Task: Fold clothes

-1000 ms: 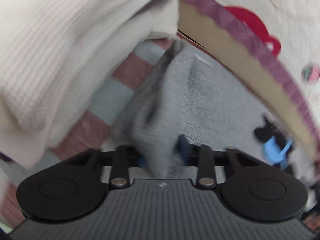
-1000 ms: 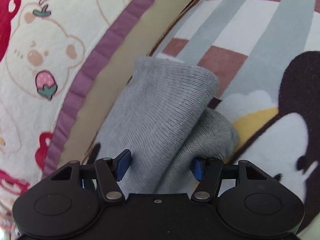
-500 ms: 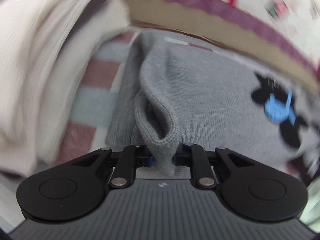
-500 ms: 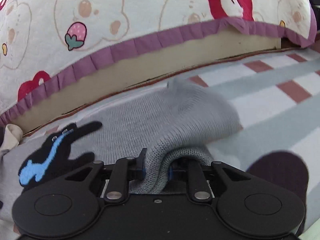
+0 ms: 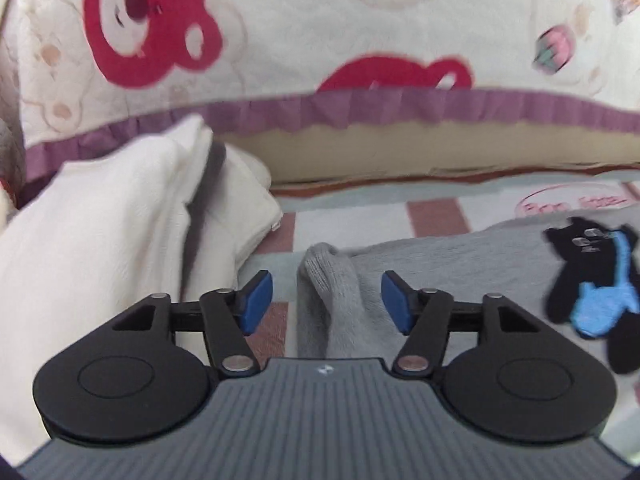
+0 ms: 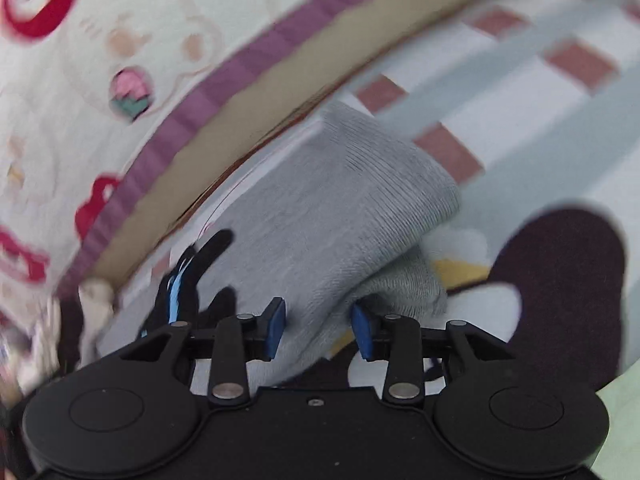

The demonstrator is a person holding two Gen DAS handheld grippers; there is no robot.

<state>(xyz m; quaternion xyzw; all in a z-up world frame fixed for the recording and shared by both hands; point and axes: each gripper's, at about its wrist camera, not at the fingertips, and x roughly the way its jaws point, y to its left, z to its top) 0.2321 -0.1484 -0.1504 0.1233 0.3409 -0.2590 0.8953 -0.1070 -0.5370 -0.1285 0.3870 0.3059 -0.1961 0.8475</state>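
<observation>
**Grey knit down on the bed, both grippers parted around its folded ends**

While the bedsheet (image 5: 352, 216) with its red and grey-blue checks carries everything, the largest thing above it is the bear-print quilt (image 5: 360, 20), whose purple frilled edge runs just behind the work. Beside it on the left lies a cream garment (image 5: 100, 232), bunched, close to the grey sweater (image 5: 460, 252) and perhaps touching its near end.

That sweater, the piece being folded, lies flat across the sheet with its black-and-blue motif (image 5: 592, 292) facing up. In the right wrist view its sleeve end (image 6: 360, 200) is doubled over the body, the fold rounded and puffy, not pressed flat. In the left wrist view a narrow ridge of knit (image 5: 328, 280) stands up between the fingers.

Left gripper (image 5: 326, 300) stands with its blue pads well apart, the ridge between them but touching neither. Right gripper (image 6: 318, 330) is also parted, its pads close on either side of the cloth edge without visibly pinching it.

Risks from here, as I judge them: the springy knit may unroll, since nothing holds the doubled sleeve down. A pad pulled back carelessly could snag the loose ridge and drag the fold open. The cream garment sits near enough that a blind grab might take both fabrics together. Motion blur in the right view also leaves the exact lie of the hem uncertain.
</observation>
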